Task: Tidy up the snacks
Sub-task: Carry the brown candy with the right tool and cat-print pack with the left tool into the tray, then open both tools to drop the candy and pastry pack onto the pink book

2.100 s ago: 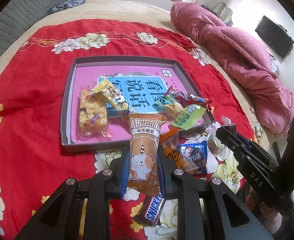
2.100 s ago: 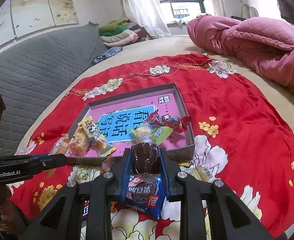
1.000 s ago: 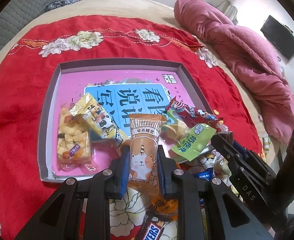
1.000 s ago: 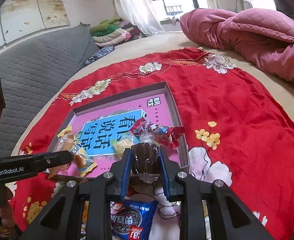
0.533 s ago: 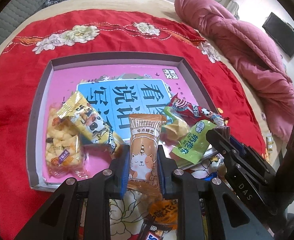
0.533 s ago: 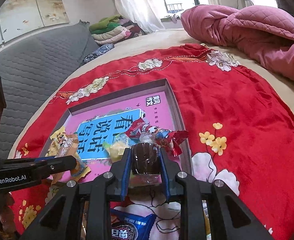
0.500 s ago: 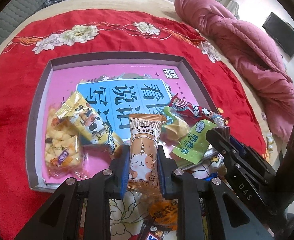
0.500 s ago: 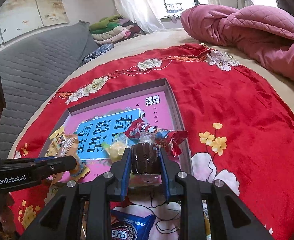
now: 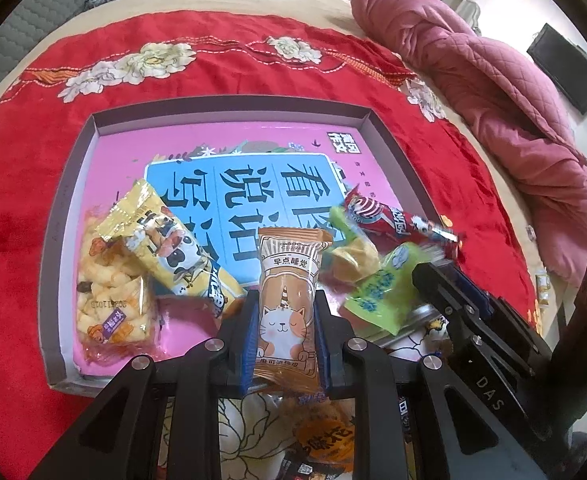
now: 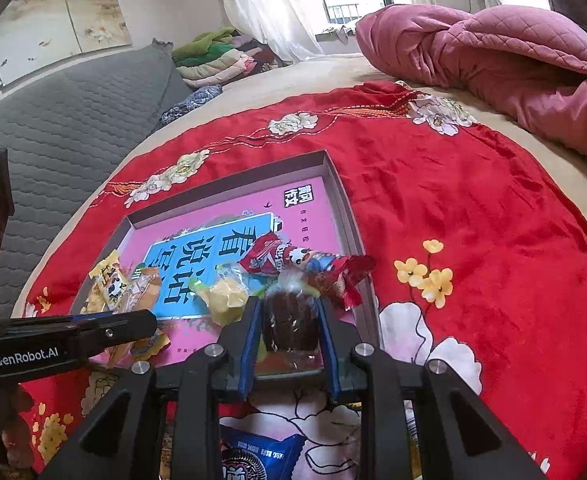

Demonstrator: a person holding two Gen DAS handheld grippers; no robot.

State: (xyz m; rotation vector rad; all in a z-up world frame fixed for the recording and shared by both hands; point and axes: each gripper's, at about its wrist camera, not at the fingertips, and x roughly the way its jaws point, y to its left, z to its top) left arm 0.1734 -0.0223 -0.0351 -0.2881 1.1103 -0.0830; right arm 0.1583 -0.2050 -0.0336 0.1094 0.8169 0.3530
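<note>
My left gripper (image 9: 284,312) is shut on an orange cat-print snack packet (image 9: 287,308), held over the near edge of the pink shallow box (image 9: 69,208). My right gripper (image 10: 290,320) is shut on a clear-wrapped dark brown snack (image 10: 290,320), over the box's near right corner (image 10: 343,204). In the box lie a puffed-corn bag (image 9: 109,300), a yellow cow-print packet (image 9: 173,252), a red candy wrapper (image 9: 389,220), a yellow wrapped sweet (image 9: 353,260) and a green packet (image 9: 381,292).
The box sits on a red flowered cloth (image 9: 213,52) on a bed. Loose snacks lie near me: an orange packet (image 9: 325,436) and a blue cookie packet (image 10: 257,460). A pink quilt (image 10: 493,52) is piled at the back right; a grey headboard (image 10: 73,120) stands on the left.
Both grippers have moved forward over the box with their snacks still held. The box now fills more of both views.
</note>
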